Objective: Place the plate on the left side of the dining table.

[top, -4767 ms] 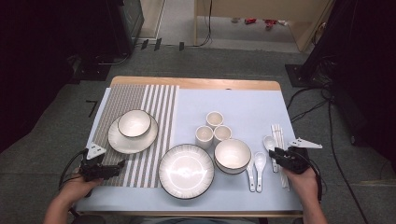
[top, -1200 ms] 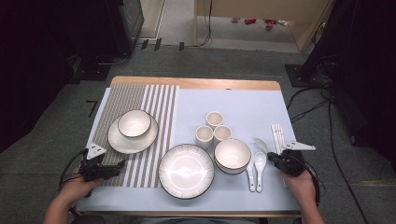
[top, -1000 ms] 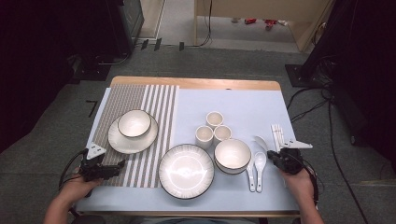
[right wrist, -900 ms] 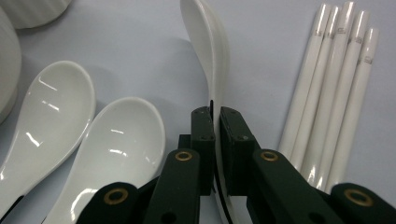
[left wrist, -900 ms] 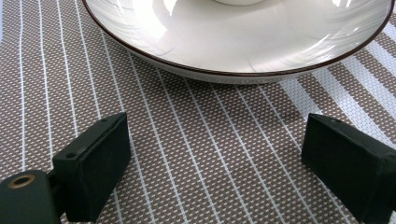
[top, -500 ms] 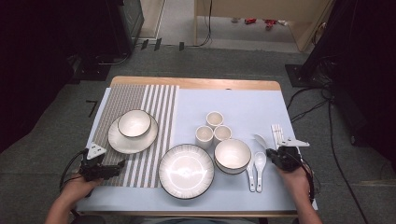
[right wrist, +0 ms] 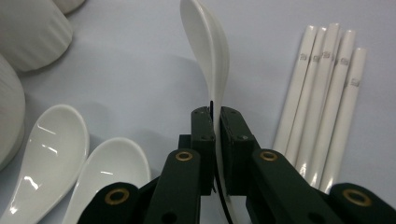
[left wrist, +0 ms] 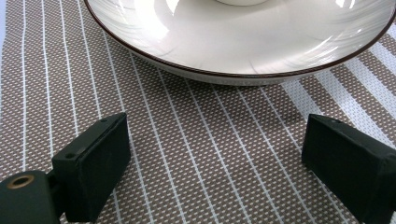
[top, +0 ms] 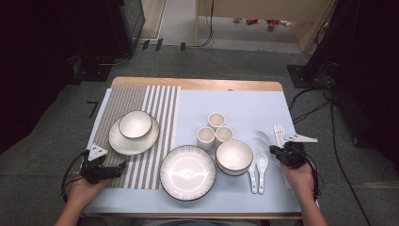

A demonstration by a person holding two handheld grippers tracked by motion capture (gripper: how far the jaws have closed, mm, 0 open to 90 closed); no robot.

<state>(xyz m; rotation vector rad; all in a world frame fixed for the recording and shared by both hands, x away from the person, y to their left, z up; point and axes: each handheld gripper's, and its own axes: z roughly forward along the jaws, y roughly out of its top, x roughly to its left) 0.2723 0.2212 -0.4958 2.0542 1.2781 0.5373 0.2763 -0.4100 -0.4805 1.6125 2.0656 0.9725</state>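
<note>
My right gripper (right wrist: 215, 135) is shut on the handle of a white ceramic spoon (right wrist: 210, 46), which stands on its edge with the bowl end pointing away from me. In the high view this gripper (top: 277, 151) is at the table's right, and the held spoon (top: 264, 138) reaches toward the chopsticks (top: 279, 134). Two more white spoons (top: 258, 169) lie side by side to its left. My left gripper (top: 117, 168) rests open on the striped placemat (left wrist: 210, 140), with nothing between its fingers, just short of a plate's rim (left wrist: 224, 60).
The plate (top: 117, 141) on the placemat carries a bowl (top: 135, 124). A large plate (top: 187, 172) sits front centre, with a bowl (top: 234, 156) to its right and three small cups (top: 215, 127) behind. Several white chopsticks (right wrist: 327, 93) lie right of the held spoon.
My right gripper has crept a little to the left with the spoon in its jaws. The left gripper has stayed where it was.
</note>
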